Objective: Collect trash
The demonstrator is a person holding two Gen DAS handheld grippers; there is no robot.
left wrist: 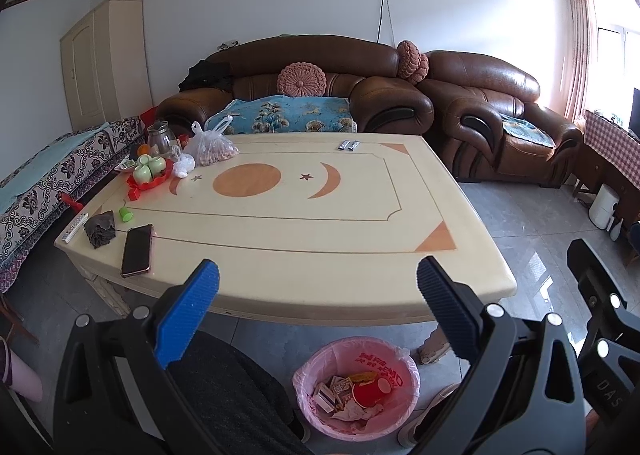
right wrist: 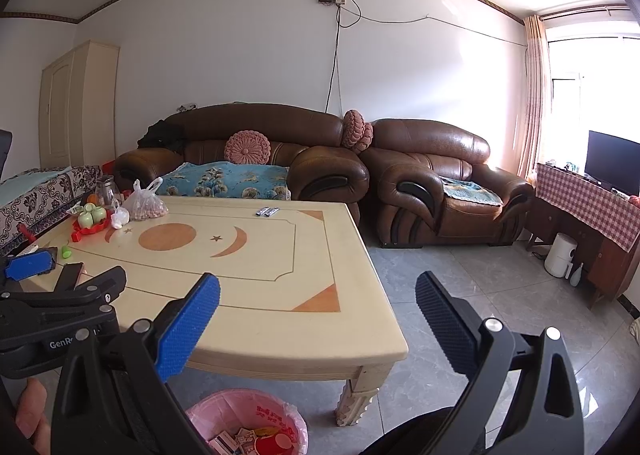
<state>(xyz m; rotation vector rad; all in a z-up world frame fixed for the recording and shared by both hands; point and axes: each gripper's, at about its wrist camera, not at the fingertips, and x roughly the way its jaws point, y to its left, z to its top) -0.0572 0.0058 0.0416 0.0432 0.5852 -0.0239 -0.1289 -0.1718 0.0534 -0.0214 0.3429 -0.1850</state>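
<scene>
A pink-lined trash bin (left wrist: 356, 391) stands on the floor in front of the cream table (left wrist: 304, 251); it holds a red paper cup, small boxes and crumpled paper. It also shows in the right wrist view (right wrist: 248, 421). My left gripper (left wrist: 318, 287) is open and empty above the table's near edge and the bin. My right gripper (right wrist: 318, 307) is open and empty, over the table's right front corner. On the table lie a crumpled dark wrapper (left wrist: 100, 230), a green cap (left wrist: 125, 213) and two small silver packets (left wrist: 349, 144).
A phone (left wrist: 137, 249) and a remote (left wrist: 75, 227) lie at the table's left front. A red tray with green cups (left wrist: 150, 175), a glass jug and a plastic bag of nuts (left wrist: 212, 147) stand at the back left. Brown sofas (right wrist: 320, 171) are behind.
</scene>
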